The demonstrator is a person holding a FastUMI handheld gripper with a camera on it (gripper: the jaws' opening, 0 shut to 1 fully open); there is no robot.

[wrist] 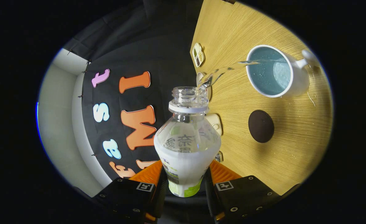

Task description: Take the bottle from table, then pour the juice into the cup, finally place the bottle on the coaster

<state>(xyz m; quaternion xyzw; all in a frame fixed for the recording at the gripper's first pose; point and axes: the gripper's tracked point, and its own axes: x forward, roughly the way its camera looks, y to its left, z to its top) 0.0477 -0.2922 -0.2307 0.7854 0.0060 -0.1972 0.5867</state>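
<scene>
gripper rolled on its side, so the bench stands like a wall off to one flank; fingers clamped on the lower body of the bottle, one ribbed pad pressing each side. bottle: clear plastic, round shoulders tapering to a threaded neck with a white collar ring, cap off, a white and green wrap label around the belly where the fingers bite. it lies tipped toward the bench, mouth pointing away from the fingers. a thin clear stream of juice arcs from the mouth across to the cup. cup: white glazed mug, pale blue inside, handle on the far side, liquid pooling in its bottom, droplets on the inner wall; it stands on the bench well beyond the bottle's mouth. nearer the fingers than the cup, a dark round flat coaster, matte, bare. a few splashed drops glint on the wood near the cup. bench top: light wood-grain laminate. small cream-coloured pieces sit along the bench edge behind the bottle neck; cannot tell what they are. beyond, black cloth wall, pale panel past it.
</scene>
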